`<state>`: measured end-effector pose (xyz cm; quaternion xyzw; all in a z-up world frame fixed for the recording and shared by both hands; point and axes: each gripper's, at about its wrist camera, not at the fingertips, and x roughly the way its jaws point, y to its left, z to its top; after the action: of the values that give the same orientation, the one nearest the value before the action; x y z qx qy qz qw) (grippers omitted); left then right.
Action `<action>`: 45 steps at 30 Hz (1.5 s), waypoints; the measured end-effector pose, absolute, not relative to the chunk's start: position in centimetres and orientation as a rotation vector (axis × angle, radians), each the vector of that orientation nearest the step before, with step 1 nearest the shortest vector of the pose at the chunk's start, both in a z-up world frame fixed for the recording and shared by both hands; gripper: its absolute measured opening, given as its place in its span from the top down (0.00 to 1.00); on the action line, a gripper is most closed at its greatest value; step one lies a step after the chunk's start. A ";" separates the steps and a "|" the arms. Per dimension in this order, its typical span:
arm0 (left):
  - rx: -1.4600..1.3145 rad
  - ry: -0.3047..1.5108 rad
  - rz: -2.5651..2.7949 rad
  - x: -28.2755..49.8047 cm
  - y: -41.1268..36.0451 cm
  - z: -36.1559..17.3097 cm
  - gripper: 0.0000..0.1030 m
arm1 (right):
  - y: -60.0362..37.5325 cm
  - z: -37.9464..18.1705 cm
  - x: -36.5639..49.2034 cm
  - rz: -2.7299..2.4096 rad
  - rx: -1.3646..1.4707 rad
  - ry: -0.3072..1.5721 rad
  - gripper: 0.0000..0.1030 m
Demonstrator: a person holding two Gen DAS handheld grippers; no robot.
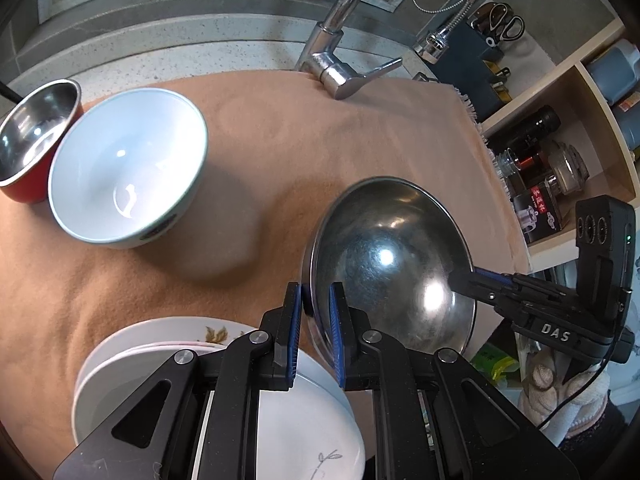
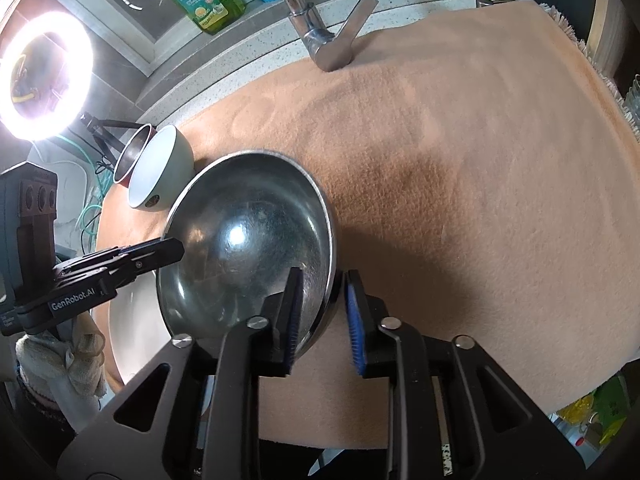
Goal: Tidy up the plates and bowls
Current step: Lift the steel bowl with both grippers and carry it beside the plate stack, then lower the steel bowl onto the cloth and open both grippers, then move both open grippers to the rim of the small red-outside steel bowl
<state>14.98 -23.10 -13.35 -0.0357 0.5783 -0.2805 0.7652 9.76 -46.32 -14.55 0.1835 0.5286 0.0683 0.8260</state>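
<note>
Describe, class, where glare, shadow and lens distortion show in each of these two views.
Right wrist view: the ring light blows out to white, and the steel bowl casts a dark shadow on the cloth. Left wrist view: bright hotspots glint inside the steel bowl; fisheye bends the shelf and counter edge.

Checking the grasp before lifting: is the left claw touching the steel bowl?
Touching. The left wrist view shows the left claw with both pads pressed against the steel bowl's rim.
</note>
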 end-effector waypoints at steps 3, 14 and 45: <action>-0.086 1.238 -0.609 15.1 -22.7 -12.9 0.88 | -46.5 -13.8 9.7 0.129 0.382 1.100 0.59; -0.146 1.188 -0.586 15.5 -19.6 -11.4 0.88 | -45.3 -10.7 9.8 0.144 0.362 1.013 0.42; -0.242 1.020 -0.268 17.7 -2.4 -9.7 0.76 | -28.4 -8.2 18.4 0.301 0.107 1.013 0.16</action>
<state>17.72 -2.45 -9.70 -0.1152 0.4857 -0.1276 0.8571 18.40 -28.45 -8.19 0.0511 0.4829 0.1436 0.8623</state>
